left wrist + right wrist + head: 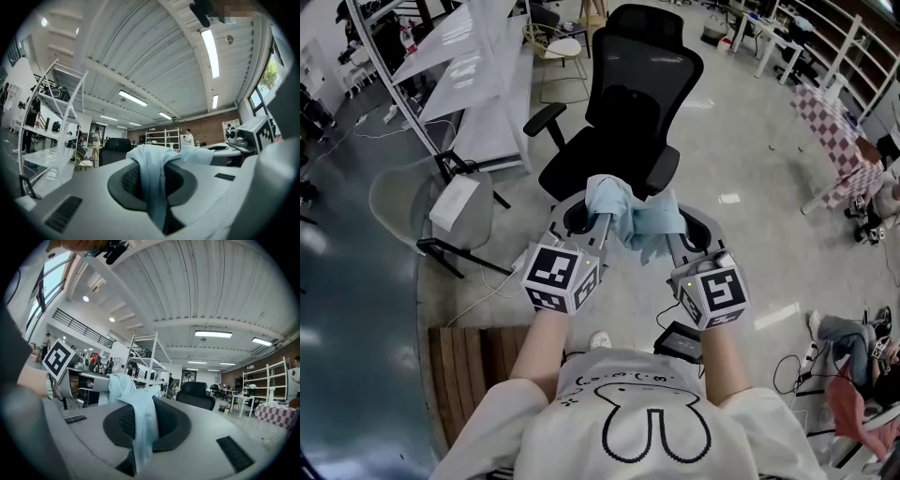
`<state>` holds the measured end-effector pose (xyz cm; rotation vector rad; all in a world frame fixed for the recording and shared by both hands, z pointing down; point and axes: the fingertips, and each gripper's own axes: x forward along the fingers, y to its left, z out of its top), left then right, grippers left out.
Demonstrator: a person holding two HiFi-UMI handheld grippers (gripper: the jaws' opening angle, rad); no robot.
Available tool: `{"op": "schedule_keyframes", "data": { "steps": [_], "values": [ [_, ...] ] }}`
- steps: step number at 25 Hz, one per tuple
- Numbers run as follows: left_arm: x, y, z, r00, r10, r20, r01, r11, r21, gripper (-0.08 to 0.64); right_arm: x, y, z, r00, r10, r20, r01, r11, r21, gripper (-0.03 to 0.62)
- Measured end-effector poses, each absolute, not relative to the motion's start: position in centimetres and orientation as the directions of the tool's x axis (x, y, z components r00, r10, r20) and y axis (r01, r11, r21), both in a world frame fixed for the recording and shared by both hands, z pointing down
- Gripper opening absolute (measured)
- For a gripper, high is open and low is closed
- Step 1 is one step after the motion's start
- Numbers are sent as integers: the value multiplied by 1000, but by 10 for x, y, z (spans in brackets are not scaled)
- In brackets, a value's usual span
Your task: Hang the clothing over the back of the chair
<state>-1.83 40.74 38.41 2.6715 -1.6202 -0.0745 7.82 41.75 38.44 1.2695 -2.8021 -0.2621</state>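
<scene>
A pale blue garment (636, 217) hangs bunched between my two grippers, held up in front of the black office chair (628, 103), which faces me. My left gripper (605, 220) is shut on one part of the cloth, which drapes over its jaws in the left gripper view as light blue fabric (152, 183). My right gripper (667, 236) is shut on another part; the same cloth (140, 423) falls across its jaws in the right gripper view. The chair's headrest (115, 145) shows level ahead, also as a dark chair back (196, 394) in the right gripper view.
A white desk (483, 84) with a metal rack stands left of the chair, a grey side chair (427, 202) nearer. A wooden bench (473, 370) lies by my feet. A checked tablecloth (830, 127) and seated people are at the right. Cables trail on the floor.
</scene>
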Motion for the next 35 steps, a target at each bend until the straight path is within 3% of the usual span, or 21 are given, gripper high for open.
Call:
{"op": "schedule_keyframes", "data": {
  "steps": [35],
  "values": [
    [-62,71,360,476,-879,-37,-880,-475,-26,46,43,66,353,-624,-773,-117,-778,600,187,31]
  ]
}}
